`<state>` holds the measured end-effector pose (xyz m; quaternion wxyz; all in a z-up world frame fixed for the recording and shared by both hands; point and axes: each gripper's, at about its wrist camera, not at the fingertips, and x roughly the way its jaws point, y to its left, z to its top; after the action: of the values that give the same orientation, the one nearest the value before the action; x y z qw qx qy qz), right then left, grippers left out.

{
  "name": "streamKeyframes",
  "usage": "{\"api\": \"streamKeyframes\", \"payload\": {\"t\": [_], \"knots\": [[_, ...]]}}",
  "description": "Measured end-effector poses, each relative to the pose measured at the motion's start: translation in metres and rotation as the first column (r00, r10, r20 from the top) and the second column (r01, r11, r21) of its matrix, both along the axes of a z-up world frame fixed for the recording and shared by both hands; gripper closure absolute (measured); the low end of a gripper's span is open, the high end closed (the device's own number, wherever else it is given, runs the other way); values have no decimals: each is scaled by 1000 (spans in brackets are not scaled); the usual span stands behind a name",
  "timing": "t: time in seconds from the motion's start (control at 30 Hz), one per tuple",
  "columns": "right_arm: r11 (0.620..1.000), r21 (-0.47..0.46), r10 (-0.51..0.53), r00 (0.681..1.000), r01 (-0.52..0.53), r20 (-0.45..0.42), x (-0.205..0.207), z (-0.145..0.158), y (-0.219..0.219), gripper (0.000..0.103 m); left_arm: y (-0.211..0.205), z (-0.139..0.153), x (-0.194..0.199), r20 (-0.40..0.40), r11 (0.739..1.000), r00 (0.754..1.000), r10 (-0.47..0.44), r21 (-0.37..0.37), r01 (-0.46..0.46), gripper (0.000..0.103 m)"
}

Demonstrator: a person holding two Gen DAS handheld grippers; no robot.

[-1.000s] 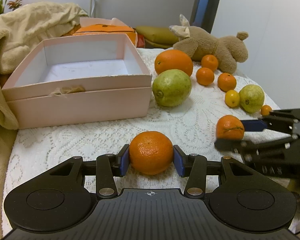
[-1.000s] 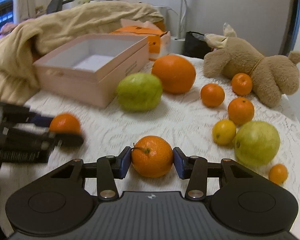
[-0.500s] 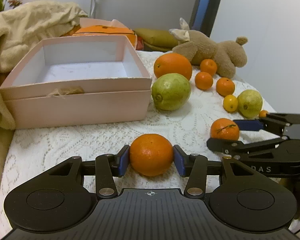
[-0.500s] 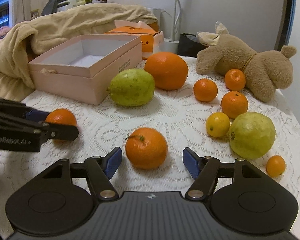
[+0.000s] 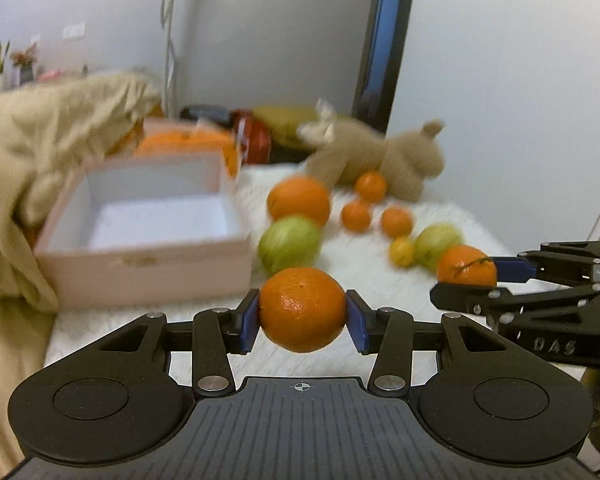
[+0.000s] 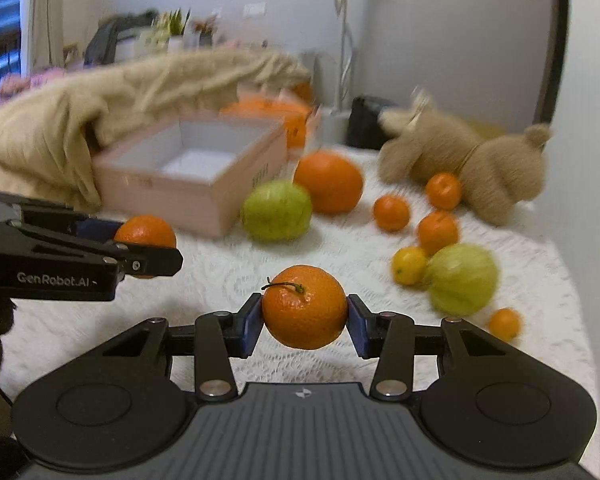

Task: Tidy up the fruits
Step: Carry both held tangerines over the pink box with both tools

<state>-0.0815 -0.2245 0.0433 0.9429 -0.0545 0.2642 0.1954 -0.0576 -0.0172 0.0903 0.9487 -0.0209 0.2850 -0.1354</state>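
1. The beige blanket [image 6: 112, 108] fills ten o'clock in the right wrist view; grey walls and a dark door edge stand behind.
2. The table under its white lace cloth [image 6: 228, 276] carries everything. It looks soft and grippy, so I judge fruit set down there will not roll far.
3. The open pink box [image 5: 148, 236], empty inside, sits at ten o'clock of the left wrist view: the likely goal. Clear its near wall before lowering.
4. A plush toy [image 6: 472, 164] lies at two o'clock, with loose oranges, two green fruits and a small yellow one spread before it.
5. The left gripper [image 5: 302, 322] is clamped on a smooth orange [image 5: 302, 309], both pads pressed to its sides, off the cloth.
6. The right gripper [image 6: 303, 322] has just been closing and now pinches the stemmed orange [image 6: 304, 306], also lifted.
7. Carry both level and let go low inside the box, one at a time, so the grippers do not collide at the rim.
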Motion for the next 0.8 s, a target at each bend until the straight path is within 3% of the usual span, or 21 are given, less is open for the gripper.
{"api": "streamKeyframes", "payload": {"t": [0.2,0.47,0.57,0.63,0.8], "knots": [[993,117,-35,988,17,151,-26,66,-15,59,-12,53,-17,142,1000,990,-27,0,27,53],[984,174,-88,937,29,338,-17,158,1,59,5,118,-18,327,997,943,63,26,-76,53],[971,237,-52,953,-22,299,4,183,6,59,16,128,-10,346,991,932,105,36,-125,53],[972,234,-39,960,-29,277,21,189,17,59,26,126,0,320,990,940,123,20,-136,53],[978,201,33,988,-63,149,76,165,46,59,49,92,38,206,986,966,154,26,-163,53]]}}
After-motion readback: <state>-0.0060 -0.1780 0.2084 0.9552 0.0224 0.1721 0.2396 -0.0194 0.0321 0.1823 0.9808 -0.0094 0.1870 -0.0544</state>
